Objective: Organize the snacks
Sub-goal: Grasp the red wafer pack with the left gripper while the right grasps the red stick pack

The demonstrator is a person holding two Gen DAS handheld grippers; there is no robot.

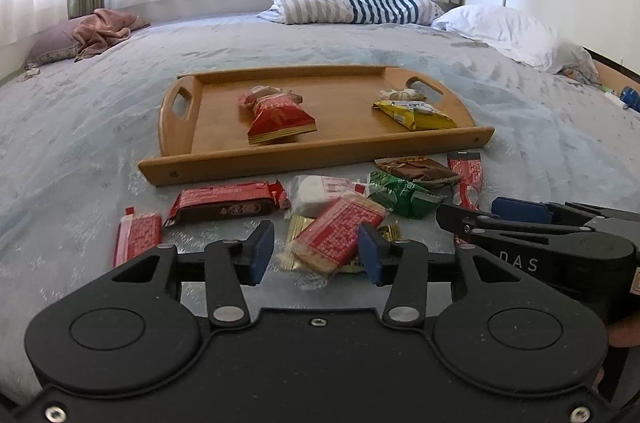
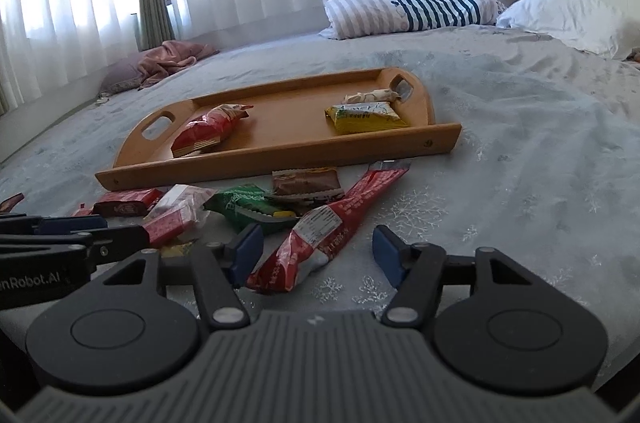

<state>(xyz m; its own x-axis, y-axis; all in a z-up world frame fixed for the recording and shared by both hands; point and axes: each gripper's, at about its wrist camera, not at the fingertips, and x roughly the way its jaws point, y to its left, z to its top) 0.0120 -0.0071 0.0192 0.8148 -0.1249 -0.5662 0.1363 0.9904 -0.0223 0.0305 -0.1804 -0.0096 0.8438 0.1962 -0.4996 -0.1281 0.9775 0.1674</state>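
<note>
A wooden tray (image 1: 312, 155) lies on the bed, holding a red snack bag (image 1: 276, 119), a yellow packet (image 1: 416, 113) and a pale wrapped snack (image 1: 402, 94). Loose snacks lie in front of it: a dark red bar (image 1: 224, 203), a white packet (image 1: 316, 189), a green packet (image 1: 400, 197) and a brown one (image 1: 420, 170). My left gripper (image 1: 316, 253) is open around a red cracker packet (image 1: 336, 237), with a gap at its left pad. My right gripper (image 2: 316, 257) is open over a long red stick packet (image 2: 320, 235) lying between its pads.
The grey-blue bedspread (image 1: 120, 127) is soft and wrinkled. A striped pillow (image 1: 352, 1) and a white pillow (image 1: 508, 31) lie at the far end, and a pink cloth (image 1: 108, 31) at the far left. The two grippers sit close side by side. Curtains hang behind.
</note>
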